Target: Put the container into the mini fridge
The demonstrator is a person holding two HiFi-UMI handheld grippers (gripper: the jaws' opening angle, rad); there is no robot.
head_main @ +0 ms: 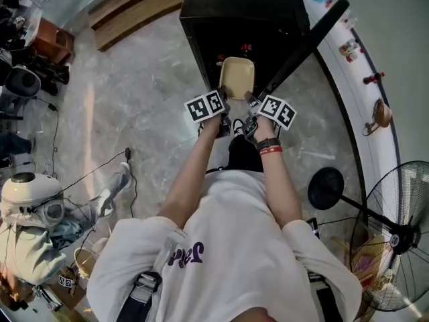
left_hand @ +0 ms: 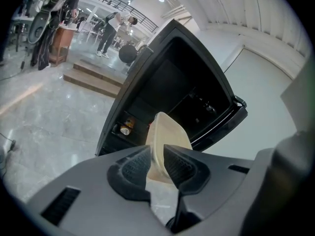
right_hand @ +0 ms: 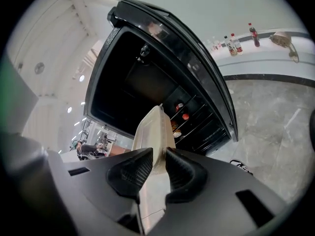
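Observation:
A cream plastic container (head_main: 236, 77) hangs just in front of the open black mini fridge (head_main: 228, 5), held from both sides. My left gripper (head_main: 224, 104) is shut on its left rim, and in the left gripper view the pads pinch the container (left_hand: 165, 132) between them (left_hand: 156, 163). My right gripper (head_main: 249, 100) is shut on the right rim; in the right gripper view the container (right_hand: 152, 129) stands edge-on between the jaws (right_hand: 158, 166). The fridge door (head_main: 308, 39) is swung open to the right. Small cans and bottles (right_hand: 181, 117) sit on the lower fridge shelves.
A standing fan (head_main: 395, 240) and its round base (head_main: 326, 188) are at the right. A white curved ledge (head_main: 355, 66) with bottles runs behind the door. Wooden steps (head_main: 127, 12) lie at the far left; a white appliance (head_main: 27, 193) and cables are on the floor.

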